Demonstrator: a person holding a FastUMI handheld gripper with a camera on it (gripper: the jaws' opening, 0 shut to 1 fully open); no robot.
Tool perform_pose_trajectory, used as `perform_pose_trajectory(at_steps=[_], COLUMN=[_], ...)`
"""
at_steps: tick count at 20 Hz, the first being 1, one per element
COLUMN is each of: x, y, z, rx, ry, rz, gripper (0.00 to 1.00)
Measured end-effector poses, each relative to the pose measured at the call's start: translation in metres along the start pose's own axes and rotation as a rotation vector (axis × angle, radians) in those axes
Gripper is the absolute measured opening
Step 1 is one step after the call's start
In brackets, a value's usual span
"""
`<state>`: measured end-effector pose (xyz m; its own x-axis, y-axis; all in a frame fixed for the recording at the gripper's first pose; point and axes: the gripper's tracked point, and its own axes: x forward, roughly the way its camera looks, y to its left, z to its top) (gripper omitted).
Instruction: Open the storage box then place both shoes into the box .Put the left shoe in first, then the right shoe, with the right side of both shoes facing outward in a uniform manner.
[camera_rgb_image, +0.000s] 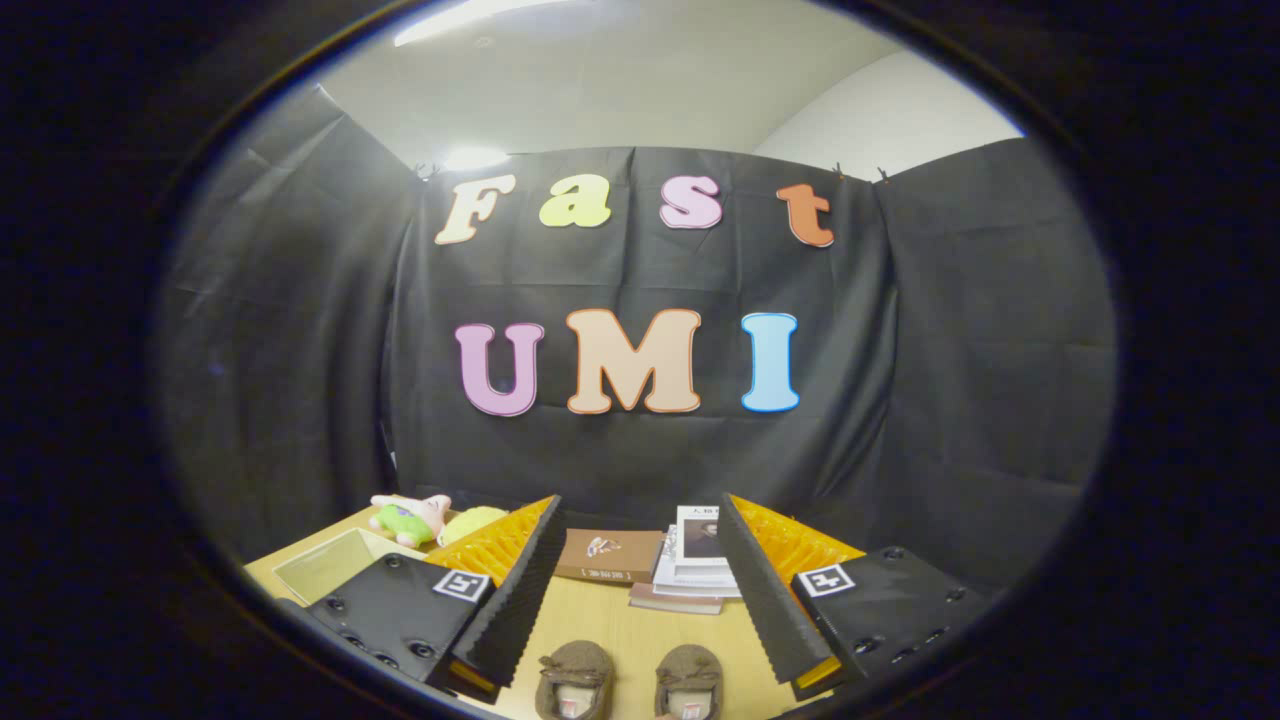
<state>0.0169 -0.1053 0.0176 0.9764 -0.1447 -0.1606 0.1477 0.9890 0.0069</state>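
The two shoes (632, 685), brown and fuzzy with bows on top, are sitting side by side on the table (600, 615), nearest of all, low between the two fingers and touching neither. The gripper (636, 570) is hanging above them with its fingers spread wide apart, holding nothing; the left finger (510, 590) and right finger (765, 590) are each showing a ribbed black pad with an orange back, and each black mount is carrying a square black-and-white marker. Between the pads a broad strip of bare wood is running from the shoes forward, leaving open room on the table. Just beyond that strip, a brown book (610, 556) is lying flat with a small picture and a line of print on its cover, too small to read, and beside it a stack of books (695, 565) is resting, its top cover bearing print that is likewise too small to make out. Off beyond the left finger, a clear box (335, 562) is sitting near the table's left edge; whether it is open cannot be told. Behind it a pink and green plush toy (412, 518) is lying beside a yellow-green round thing (473, 521). Farthest off, the black cloth wall (980, 400) is closing in the table's far edge.
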Motion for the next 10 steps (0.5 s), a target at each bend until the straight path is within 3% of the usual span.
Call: perform_pose_trajectory(at_steps=[10], x=[-0.0051], y=[-0.0047], z=[0.0068], rx=[0.016], ry=[-0.02], rz=[-0.02], gripper=[0.96])
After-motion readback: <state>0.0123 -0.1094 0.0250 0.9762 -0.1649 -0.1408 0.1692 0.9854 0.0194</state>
